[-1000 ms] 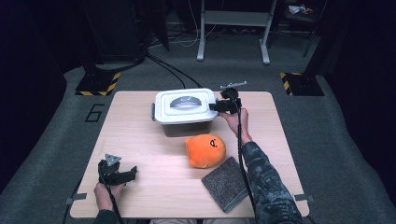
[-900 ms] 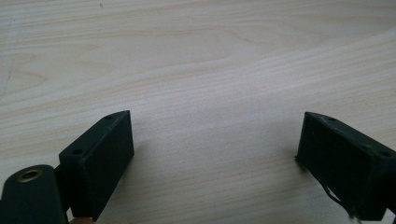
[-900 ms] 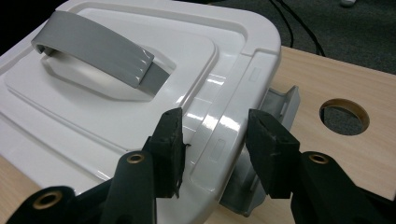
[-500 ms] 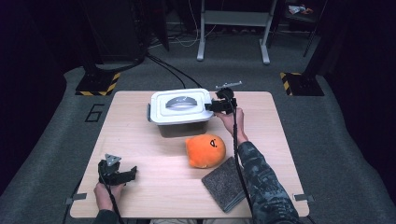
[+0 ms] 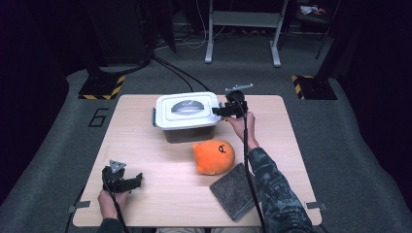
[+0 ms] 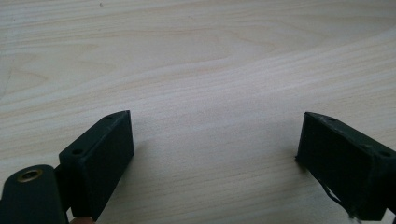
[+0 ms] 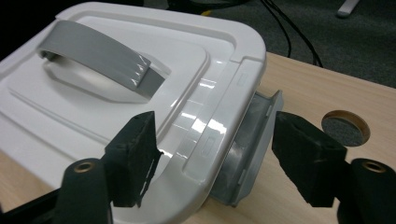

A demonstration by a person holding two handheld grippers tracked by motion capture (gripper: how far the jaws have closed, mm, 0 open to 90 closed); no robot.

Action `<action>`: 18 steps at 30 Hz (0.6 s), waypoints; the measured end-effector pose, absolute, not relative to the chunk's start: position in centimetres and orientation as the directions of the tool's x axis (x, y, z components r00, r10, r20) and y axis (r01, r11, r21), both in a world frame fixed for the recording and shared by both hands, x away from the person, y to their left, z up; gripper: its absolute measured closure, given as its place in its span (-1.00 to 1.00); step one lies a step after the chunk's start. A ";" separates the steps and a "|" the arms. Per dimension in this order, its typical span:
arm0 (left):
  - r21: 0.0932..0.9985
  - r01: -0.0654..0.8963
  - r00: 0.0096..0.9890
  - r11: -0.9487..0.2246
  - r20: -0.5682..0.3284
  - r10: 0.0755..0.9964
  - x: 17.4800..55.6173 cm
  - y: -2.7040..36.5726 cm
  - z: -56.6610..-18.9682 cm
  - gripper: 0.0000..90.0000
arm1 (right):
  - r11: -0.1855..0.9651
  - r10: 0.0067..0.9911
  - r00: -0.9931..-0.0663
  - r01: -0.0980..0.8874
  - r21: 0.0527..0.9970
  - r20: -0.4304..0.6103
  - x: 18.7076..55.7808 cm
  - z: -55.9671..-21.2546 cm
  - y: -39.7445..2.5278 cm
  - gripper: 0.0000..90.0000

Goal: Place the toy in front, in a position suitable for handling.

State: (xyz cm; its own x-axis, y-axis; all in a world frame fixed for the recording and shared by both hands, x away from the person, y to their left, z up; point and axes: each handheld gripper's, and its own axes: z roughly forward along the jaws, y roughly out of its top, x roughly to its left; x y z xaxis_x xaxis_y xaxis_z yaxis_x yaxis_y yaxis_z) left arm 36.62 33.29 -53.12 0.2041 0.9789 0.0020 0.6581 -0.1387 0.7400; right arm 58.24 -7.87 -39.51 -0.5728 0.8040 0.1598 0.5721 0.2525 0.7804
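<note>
Straddling the right edge of the white plastic box (image 7: 140, 93), the right gripper (image 7: 212, 154) is held with jaws spread wide, one above the glossy lid (image 5: 187, 108), one outside the grey side latch (image 7: 252, 144). The box is placed at the far middle of the wooden table (image 5: 145, 155). The left gripper (image 5: 127, 182) is rested near the front left corner, jaws spread over bare wood. A round orange plush toy (image 5: 214, 156) and a grey fibrous mat (image 5: 235, 190) are laid nearby.

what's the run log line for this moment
right gripper: open, jaws astride lid edge and grey latch of white storage box | left gripper: open, idle
</note>
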 end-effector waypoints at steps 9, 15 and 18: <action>0.740 0.658 0.204 -0.139 0.002 0.979 36.6 33.3 -53.1 -0.77 | 0.292 0.788 -0.606 0.525 0.800 0.110 54.9 -37.1 -9.9 -0.69; 0.740 0.658 0.202 -0.140 0.005 0.979 36.6 33.3 -53.1 -0.77 | 0.320 0.773 -0.627 0.518 0.793 0.097 52.2 -37.3 -11.2 -0.78; 0.740 0.658 0.202 -0.140 0.005 0.979 36.6 33.3 -53.1 -0.77 | 0.342 0.761 -0.642 0.519 0.784 0.093 50.9 -37.8 -11.7 -0.81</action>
